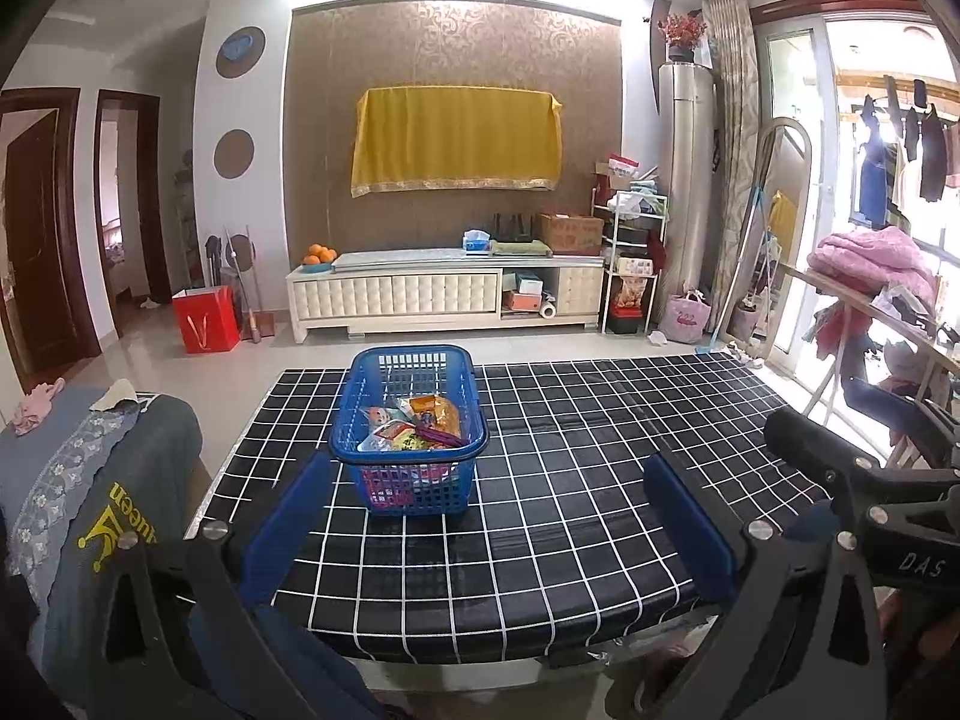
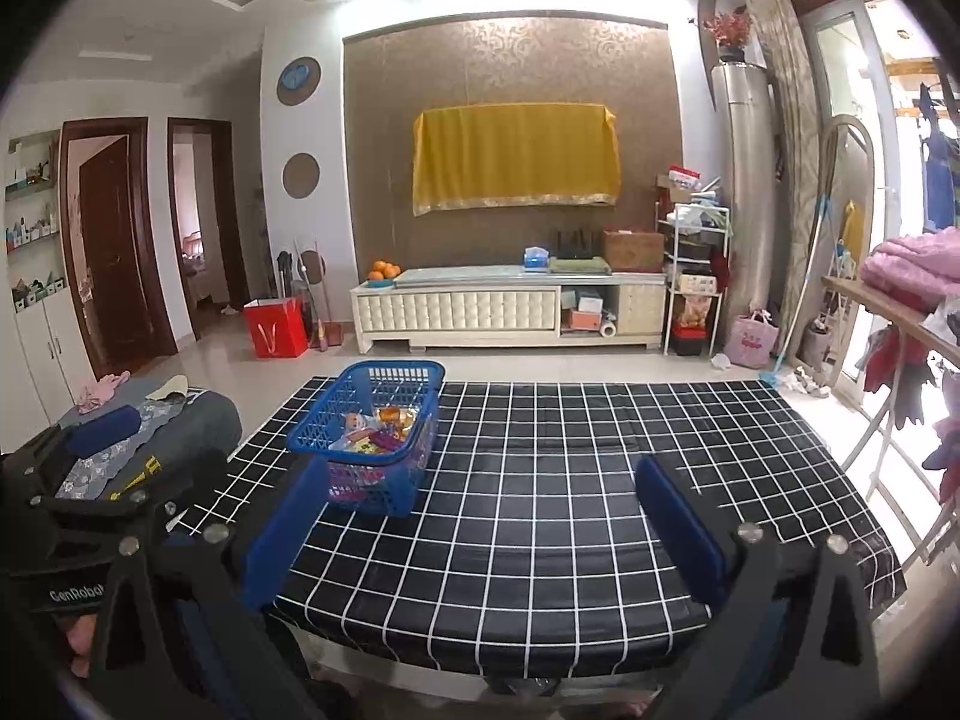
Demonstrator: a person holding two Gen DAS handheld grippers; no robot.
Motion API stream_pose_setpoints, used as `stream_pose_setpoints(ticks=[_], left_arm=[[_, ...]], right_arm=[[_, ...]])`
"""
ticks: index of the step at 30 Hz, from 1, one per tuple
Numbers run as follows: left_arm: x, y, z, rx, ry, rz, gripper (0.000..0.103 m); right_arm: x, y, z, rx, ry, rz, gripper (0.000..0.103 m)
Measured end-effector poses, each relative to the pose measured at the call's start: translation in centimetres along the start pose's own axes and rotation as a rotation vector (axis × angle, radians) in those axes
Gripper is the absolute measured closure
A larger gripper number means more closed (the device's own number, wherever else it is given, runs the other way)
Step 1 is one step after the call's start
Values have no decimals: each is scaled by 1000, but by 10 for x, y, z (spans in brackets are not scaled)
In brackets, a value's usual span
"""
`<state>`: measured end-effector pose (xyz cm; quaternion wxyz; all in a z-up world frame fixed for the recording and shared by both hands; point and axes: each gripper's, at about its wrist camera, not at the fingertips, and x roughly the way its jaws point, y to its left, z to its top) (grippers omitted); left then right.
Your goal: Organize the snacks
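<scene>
- Left wrist view: left gripper (image 1: 486,531) spread wide, blue pads empty, held above the near half of the table (image 1: 600,450) with its black-and-white grid cover
- Blue basket (image 1: 410,426) stands upright on the table, just beyond and between the two fingers, closer to the left finger (image 1: 288,531) — not touched by either
- Snack packets (image 1: 414,423) lie piled inside the basket, orange, red and white wrappers; labels too small to read
- Right gripper's black frame (image 1: 864,480) shows at the right edge, over the table's right side
- Right wrist view: right gripper (image 2: 480,531) also wide apart and empty, over the table's near edge
- Basket sits to the left of centre here, just past the left finger's tip (image 2: 312,477); whether they touch, cannot tell
- The rest of the grid cover ahead is bare
- Left gripper's frame sits at the lower left — one blue pad visible
- Background: white TV cabinet (image 2: 510,306) against the wall, yellow cloth (image 2: 516,159) above it, red bag (image 2: 276,327) on the floor
</scene>
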<state>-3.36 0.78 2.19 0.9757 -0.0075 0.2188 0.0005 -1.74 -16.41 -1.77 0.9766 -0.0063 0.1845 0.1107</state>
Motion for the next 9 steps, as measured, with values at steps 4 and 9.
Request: stream_pose_setpoints(ticks=[4, 9], left_arm=[[-1, 0, -1, 3, -5, 6, 0], [-1, 0, -2, -4, -1, 2, 0]], right_arm=[[-2, 2, -1, 1, 2, -1, 0], [-3, 2, -1, -2, 2, -3, 0]])
